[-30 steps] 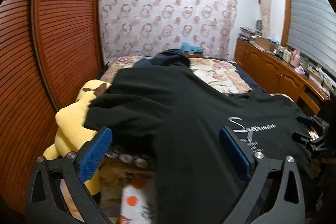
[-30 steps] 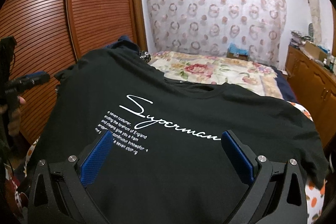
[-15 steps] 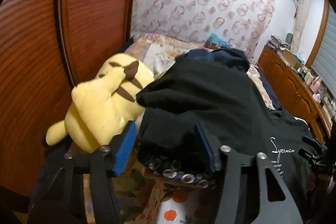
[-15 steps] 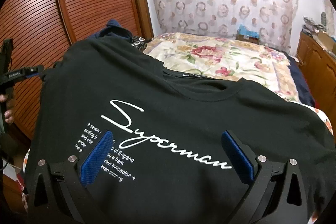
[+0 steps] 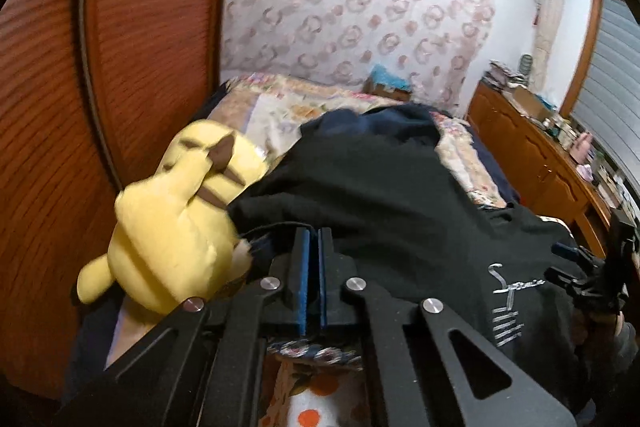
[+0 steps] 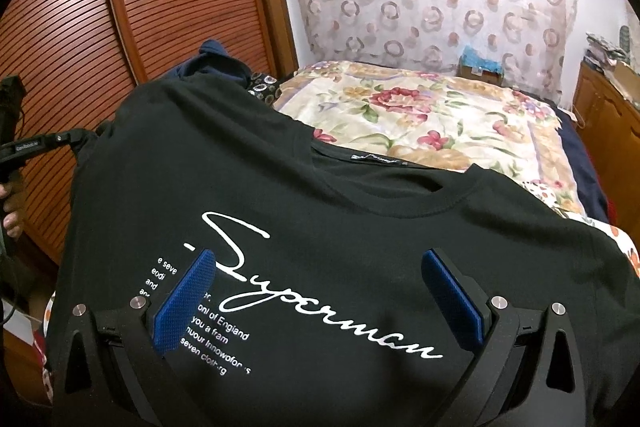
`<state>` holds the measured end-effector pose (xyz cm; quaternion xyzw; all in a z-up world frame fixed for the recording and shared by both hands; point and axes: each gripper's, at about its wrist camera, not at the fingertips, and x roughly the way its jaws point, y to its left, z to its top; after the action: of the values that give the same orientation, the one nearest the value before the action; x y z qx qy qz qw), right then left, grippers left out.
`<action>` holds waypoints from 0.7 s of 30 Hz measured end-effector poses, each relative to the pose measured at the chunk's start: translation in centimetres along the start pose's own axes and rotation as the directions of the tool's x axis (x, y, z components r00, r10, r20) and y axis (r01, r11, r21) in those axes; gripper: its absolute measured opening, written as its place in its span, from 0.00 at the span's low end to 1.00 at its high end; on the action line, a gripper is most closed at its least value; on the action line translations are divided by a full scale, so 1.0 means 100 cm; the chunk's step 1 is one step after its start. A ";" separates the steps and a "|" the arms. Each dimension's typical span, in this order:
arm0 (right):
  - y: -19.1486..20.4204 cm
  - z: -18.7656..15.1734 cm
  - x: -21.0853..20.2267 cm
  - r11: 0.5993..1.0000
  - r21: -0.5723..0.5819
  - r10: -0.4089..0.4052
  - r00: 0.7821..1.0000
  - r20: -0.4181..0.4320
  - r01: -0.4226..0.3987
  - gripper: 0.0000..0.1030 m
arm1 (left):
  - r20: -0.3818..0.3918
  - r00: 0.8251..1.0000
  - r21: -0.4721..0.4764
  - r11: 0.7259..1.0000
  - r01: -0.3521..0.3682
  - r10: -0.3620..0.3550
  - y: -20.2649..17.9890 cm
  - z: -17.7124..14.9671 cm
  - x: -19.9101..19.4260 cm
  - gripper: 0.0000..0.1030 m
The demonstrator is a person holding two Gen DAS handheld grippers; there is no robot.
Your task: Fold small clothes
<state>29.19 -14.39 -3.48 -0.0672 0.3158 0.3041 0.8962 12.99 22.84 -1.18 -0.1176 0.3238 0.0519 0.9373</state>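
Swinging toward the yellow plush toy (image 5: 172,227), we are now pinching the sleeve edge of the black T-shirt (image 6: 320,227) spread on the bed (image 6: 440,107); left gripper (image 5: 313,239) clamped shut, right gripper (image 6: 320,279) hovering wide open, readying the first fold.

Black T-shirt (image 6: 360,227) carried large white script across chest, read as "Supermau" or "Superman" (last letters ambiguous). Below it, small white block lines, partly hidden by blue pad: "e seve", "on/ of England", "you a fram", "nuour Innowofor", "seven cloth·rg". Neck label (image 6: 374,158) bore white print, too small to read. Left gripper (image 6: 28,145) body showed small white lettering, unreadable. Left wrist view repeated script on shirt (image 5: 516,279), blurred.
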 end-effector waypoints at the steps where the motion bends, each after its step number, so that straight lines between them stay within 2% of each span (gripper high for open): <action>1: -0.001 -0.001 -0.001 1.000 0.003 -0.003 1.000 0.003 0.003 1.00 | 0.012 1.000 0.029 0.999 0.021 -0.021 -0.012 0.005 -0.004 0.04; 4: -0.003 -0.004 -0.004 1.000 0.013 -0.017 1.000 0.011 0.017 1.00 | 0.047 0.995 0.100 0.991 0.084 -0.089 -0.043 0.023 -0.015 0.04; 7: -0.005 -0.005 -0.010 0.999 0.032 -0.035 0.999 0.027 0.034 1.00 | 0.054 0.980 0.172 0.969 0.179 -0.191 -0.086 0.039 -0.018 0.04; 9: -0.005 -0.005 -0.015 0.998 0.041 -0.052 0.998 0.037 0.050 1.00 | 0.037 0.968 0.215 0.948 0.236 -0.249 -0.115 0.044 -0.017 0.04; 12: -0.009 -0.007 -0.026 0.995 0.054 -0.082 0.995 0.052 0.079 1.00 | -0.027 0.934 0.284 0.893 0.348 -0.355 -0.169 0.040 -0.012 0.04; 15: -0.012 -0.017 -0.041 0.991 0.074 -0.118 0.991 0.069 0.112 1.00 | -0.098 0.921 0.328 0.862 0.387 -0.376 -0.204 0.025 0.000 0.04; 18: -0.014 -0.028 -0.052 0.984 0.110 -0.146 0.987 0.066 0.138 1.00 | -0.146 0.919 0.327 0.859 0.394 -0.365 -0.218 0.009 0.010 0.05; 19: -0.015 -0.033 -0.054 0.982 0.117 -0.156 0.986 0.062 0.148 1.00 | -0.150 0.921 0.327 0.861 0.389 -0.359 -0.217 0.005 0.010 0.07; 21: -0.011 -0.037 -0.056 0.979 0.122 -0.171 0.984 0.053 0.164 1.00 | -0.146 0.927 0.314 0.873 0.375 -0.345 -0.208 0.003 0.010 0.27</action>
<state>24.43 -19.21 -3.03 -0.0311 0.2979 0.2105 0.9306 17.54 2.83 2.33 -0.0164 0.3400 -0.1846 0.9220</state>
